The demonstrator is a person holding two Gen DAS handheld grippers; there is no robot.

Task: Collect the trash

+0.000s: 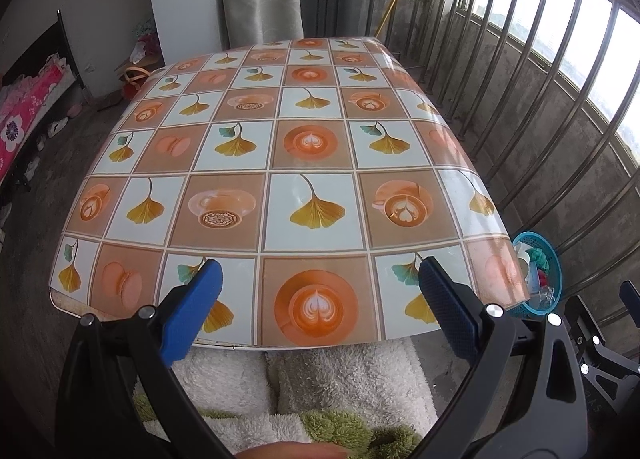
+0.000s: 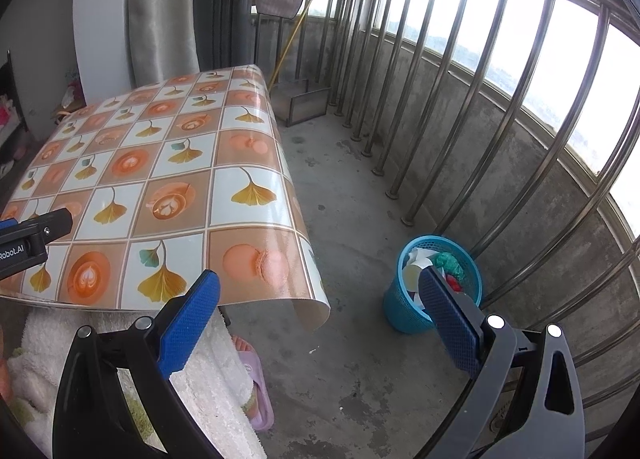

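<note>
A blue mesh trash basket (image 2: 400, 307) stands on the concrete floor by the railing, right of the table; it holds white, green and red scraps (image 2: 450, 263). It shows in the left wrist view (image 1: 554, 259) past the table's right corner. My left gripper (image 1: 320, 283) is open and empty over the near edge of the table (image 1: 312, 147), which bears a tablecloth with leaf and coffee squares. My right gripper (image 2: 320, 291) is open and empty, above the floor between table and basket. Its right finger (image 2: 448, 311) overlaps the basket in the view.
A steel railing (image 2: 460, 107) on a low concrete wall runs along the right. A pink slipper (image 2: 256, 391) lies on the floor near the table's corner. White and green fluffy cloth (image 1: 320, 387) covers the person's lap. A metal box (image 2: 304, 101) sits at the far floor.
</note>
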